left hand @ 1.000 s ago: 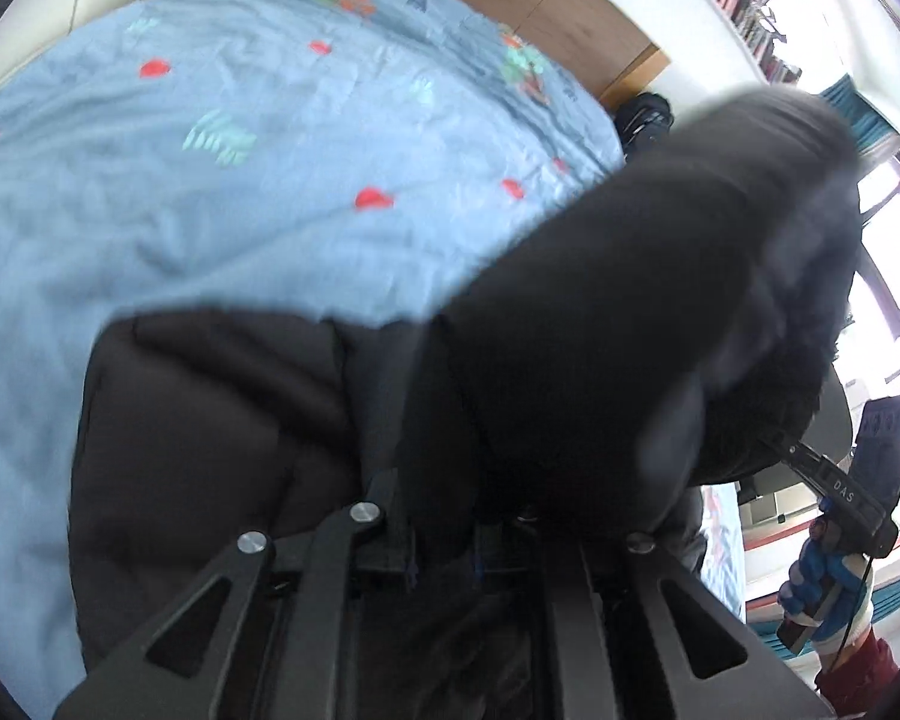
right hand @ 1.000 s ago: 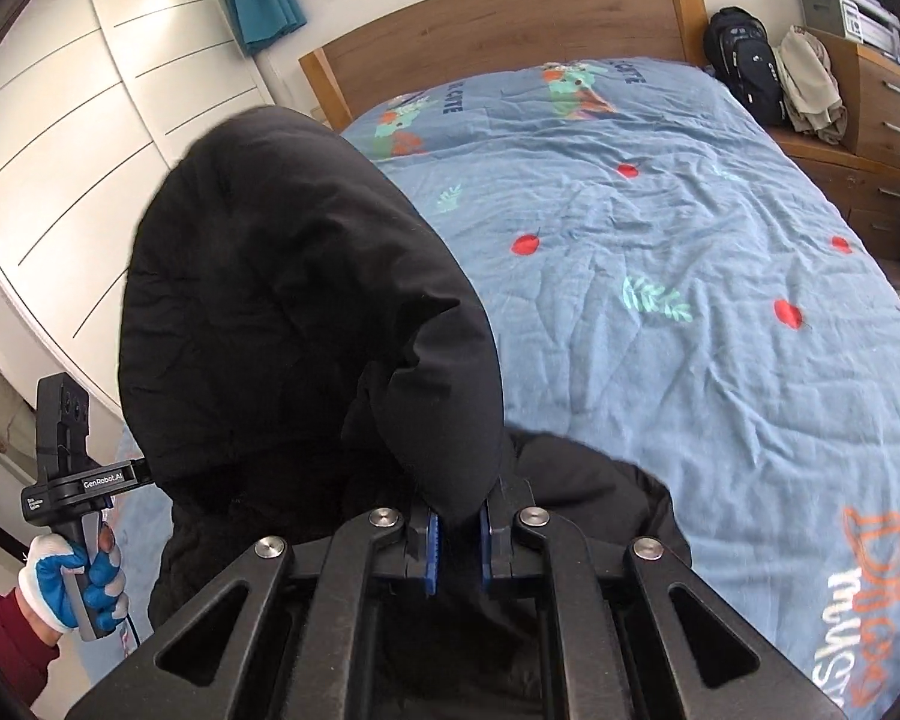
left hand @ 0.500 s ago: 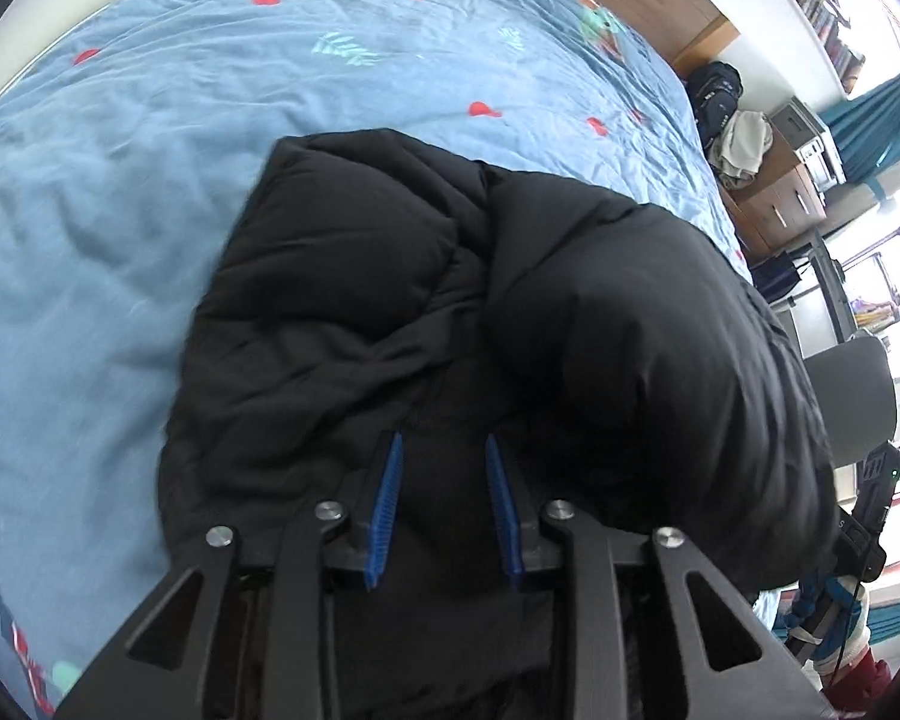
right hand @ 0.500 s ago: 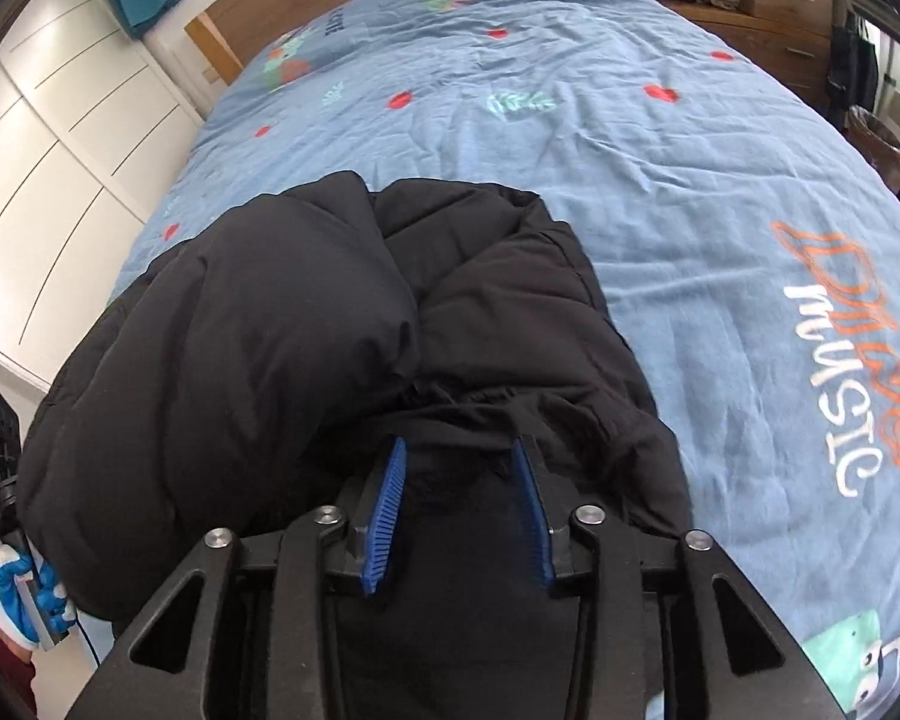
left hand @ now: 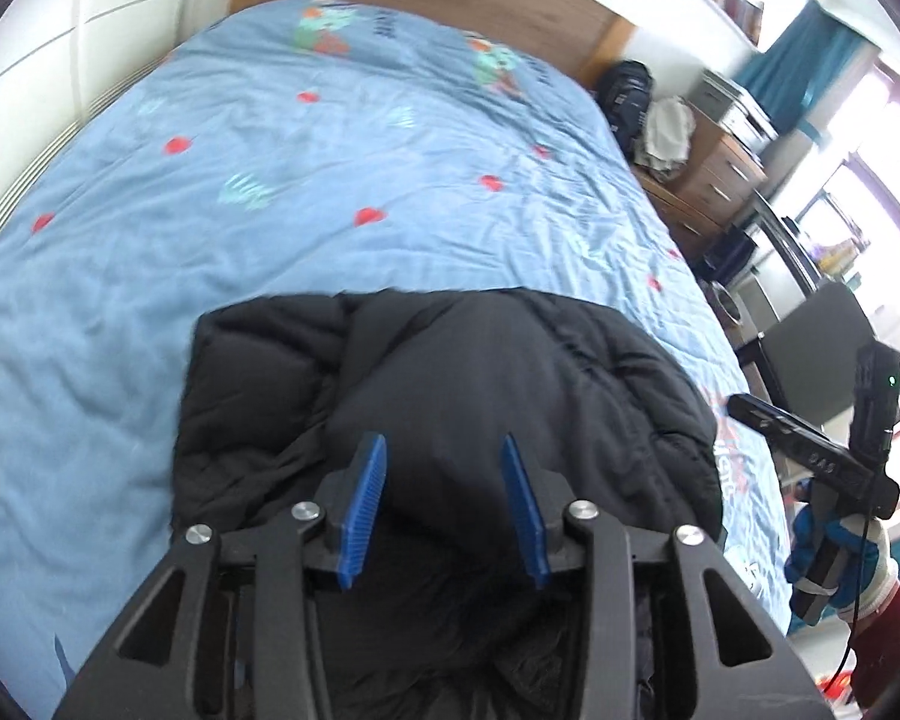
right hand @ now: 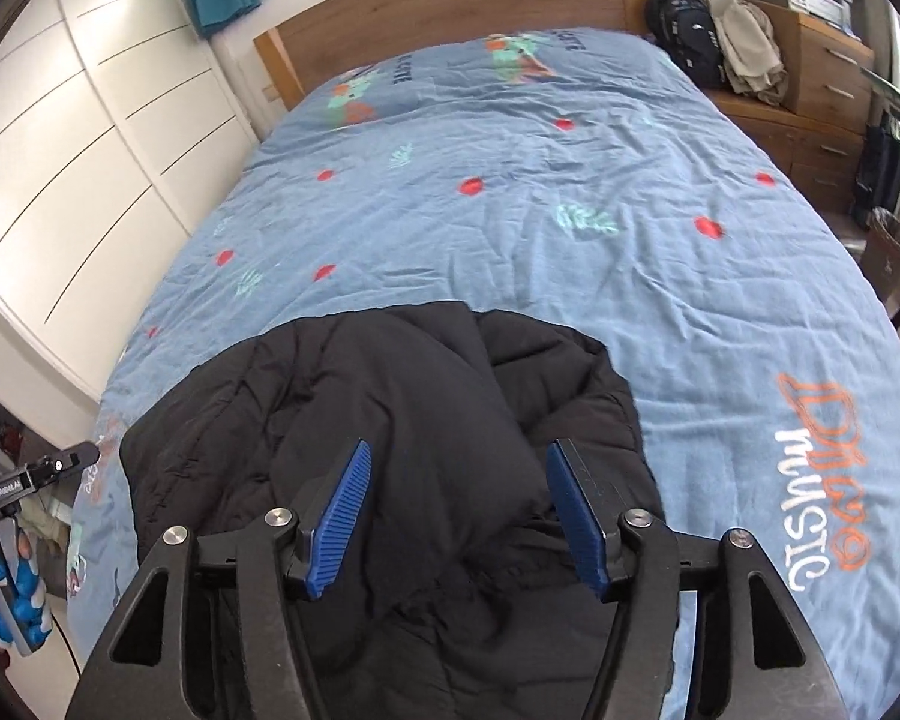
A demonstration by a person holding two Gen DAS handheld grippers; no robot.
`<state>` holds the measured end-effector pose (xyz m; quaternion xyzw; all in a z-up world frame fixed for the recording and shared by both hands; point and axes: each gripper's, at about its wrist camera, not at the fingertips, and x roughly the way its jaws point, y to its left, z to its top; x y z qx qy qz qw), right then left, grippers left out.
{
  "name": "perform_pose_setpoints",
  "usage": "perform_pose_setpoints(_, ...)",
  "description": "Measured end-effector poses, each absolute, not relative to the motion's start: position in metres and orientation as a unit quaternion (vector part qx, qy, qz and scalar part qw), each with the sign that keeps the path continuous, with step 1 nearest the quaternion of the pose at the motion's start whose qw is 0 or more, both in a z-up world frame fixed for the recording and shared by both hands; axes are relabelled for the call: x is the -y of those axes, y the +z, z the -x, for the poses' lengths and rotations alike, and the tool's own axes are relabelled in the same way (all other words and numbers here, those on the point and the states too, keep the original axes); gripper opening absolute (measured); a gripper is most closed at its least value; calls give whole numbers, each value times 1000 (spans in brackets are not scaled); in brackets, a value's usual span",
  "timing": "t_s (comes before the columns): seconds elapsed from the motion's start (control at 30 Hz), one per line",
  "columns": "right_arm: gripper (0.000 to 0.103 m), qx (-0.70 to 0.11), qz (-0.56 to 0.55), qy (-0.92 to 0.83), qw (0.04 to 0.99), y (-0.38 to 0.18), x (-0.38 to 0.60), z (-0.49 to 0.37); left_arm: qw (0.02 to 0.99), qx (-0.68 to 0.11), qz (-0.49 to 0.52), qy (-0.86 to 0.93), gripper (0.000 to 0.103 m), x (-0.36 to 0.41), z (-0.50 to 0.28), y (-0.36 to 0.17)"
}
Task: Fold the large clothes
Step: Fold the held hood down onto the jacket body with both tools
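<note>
A black padded jacket (left hand: 450, 384) (right hand: 390, 420) lies folded over itself at the near end of the bed. Above its near part hangs my left gripper (left hand: 444, 450), jaws opening, blue pads clear of the cloth and nothing pinched between them. My right gripper (right hand: 456, 456) hovers over the same heap with its jaws opening wider, the pads also free of the fabric. In the left wrist view the right gripper's body (left hand: 834, 450) shows at the right edge, in a blue and white gloved hand (left hand: 834, 558). At the left edge of the right wrist view sits the left gripper's body (right hand: 24, 480).
The bed's blue printed cover (left hand: 330, 180) (right hand: 540, 210) stretches beyond the jacket to a wooden headboard (right hand: 450, 18). White wardrobe doors (right hand: 78, 138) run along the left side. A wooden dresser (right hand: 822, 78), a black backpack (right hand: 687, 24) and a wastebasket (right hand: 894, 252) stand on the right.
Both grippers let go of the jacket and their jaws spread apart. The lifted part of the jacket dropped onto the rest. Both grippers pulled up and back from it.
</note>
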<state>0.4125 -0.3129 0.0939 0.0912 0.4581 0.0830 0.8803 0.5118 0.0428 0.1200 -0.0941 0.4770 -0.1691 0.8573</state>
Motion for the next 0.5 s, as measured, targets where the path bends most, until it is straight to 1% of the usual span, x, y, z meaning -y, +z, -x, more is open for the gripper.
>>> perform_pose_setpoints(0.03,61,-461,-80,92,879,91,302,-416,857,-477,89,-176,46,-33,-517,119)
perform_pose_setpoints(0.07,61,-464,-65,102,877,87,291,-419,854,-479,85,-183,47,-22,-522,117)
perform_pose_setpoints(0.13,62,-473,-47,114,872,78,276,-423,851,-485,70,-188,48,-3,-531,106)
perform_pose_setpoints(0.2,62,-485,-41,117,866,66,268,-425,841,-507,57,-178,48,8,-541,77)
perform_pose_setpoints(0.33,63,-515,-24,111,849,36,266,-424,823,-544,50,-155,48,2,-541,16)
perform_pose_setpoints(0.5,64,-533,-17,108,839,2,267,-421,832,-532,47,-151,48,1,-531,-6)
